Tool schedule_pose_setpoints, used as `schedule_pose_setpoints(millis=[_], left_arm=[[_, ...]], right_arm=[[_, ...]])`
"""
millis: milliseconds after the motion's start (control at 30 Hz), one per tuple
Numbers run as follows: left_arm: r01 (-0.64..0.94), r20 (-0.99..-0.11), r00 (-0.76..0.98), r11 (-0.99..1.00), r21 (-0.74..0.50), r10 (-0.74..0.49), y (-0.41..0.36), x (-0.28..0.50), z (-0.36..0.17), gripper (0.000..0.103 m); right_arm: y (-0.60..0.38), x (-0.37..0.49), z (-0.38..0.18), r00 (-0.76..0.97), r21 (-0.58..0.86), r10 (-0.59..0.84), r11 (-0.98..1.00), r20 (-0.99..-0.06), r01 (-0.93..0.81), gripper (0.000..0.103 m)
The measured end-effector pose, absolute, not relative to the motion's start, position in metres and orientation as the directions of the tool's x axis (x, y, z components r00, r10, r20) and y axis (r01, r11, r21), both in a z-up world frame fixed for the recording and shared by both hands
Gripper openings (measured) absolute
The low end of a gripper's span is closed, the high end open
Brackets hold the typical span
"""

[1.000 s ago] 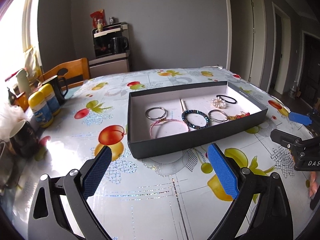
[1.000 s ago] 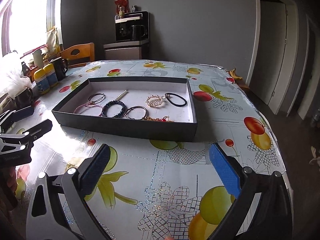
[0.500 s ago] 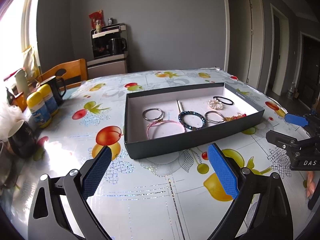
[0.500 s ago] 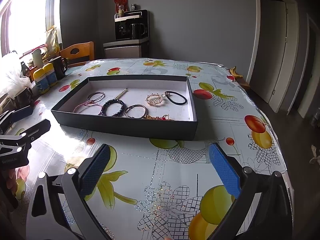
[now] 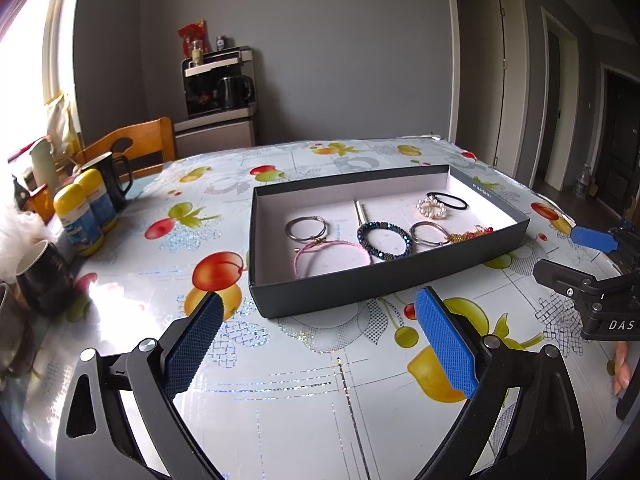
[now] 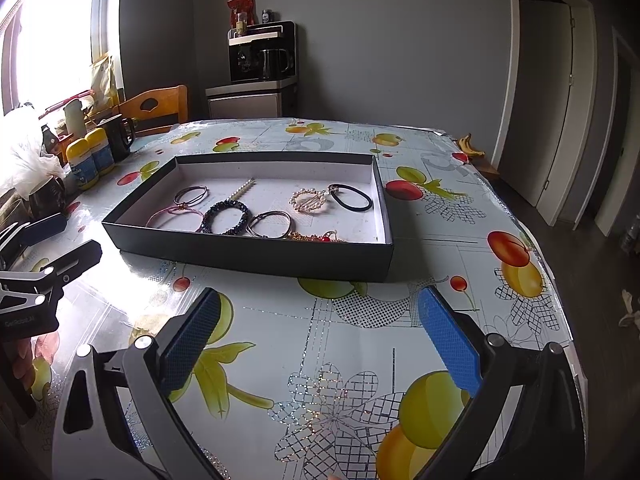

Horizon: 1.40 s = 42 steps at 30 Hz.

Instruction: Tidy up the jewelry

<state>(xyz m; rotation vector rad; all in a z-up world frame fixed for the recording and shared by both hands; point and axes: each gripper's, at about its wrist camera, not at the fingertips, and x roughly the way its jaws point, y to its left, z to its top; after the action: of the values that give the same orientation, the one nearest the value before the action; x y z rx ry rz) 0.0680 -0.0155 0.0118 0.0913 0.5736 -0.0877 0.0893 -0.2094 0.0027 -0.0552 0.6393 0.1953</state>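
jewelry all in shallow black box (image 5: pixel 384 280) on counter (image 5: pixel 320 368): bead bracelet (image 5: pixel 384 239), pink cord (image 5: pixel 332 254), rings, pearl clip (image 6: pixel 309 200), black tie, gold chain – laid apart, likely for easy picking | left gripper (image 5: pixel 320 342) wide, empty, low before the box's near wall | right gripper (image 6: pixel 320 340) wide, empty, level, aimed at box | fits sorted or pending

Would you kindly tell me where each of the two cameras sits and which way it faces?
Left wrist: sits on the left claw, open, looking forward over the table at the box of jewelry; the right claw juts in at the right edge.
Right wrist: sits on the right claw, open, facing the same box from its near right corner; the left claw shows at the left edge.
Shared: the box, the beaded bracelet, and the yellow bottles.
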Motion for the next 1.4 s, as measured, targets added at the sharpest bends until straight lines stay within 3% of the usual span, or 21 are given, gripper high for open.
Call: schedule_pose_setpoints(millis=[1400], left_arm=[[0.101, -0.544, 0.837, 0.993, 0.053, -0.056, -0.0127, 0.0679, 0.011, 0.098]], right_arm=[[-0.2122, 0.0899, 0.0032, 0.785, 0.015, 0.161, 0.982, -0.598, -0.189, 0.098]])
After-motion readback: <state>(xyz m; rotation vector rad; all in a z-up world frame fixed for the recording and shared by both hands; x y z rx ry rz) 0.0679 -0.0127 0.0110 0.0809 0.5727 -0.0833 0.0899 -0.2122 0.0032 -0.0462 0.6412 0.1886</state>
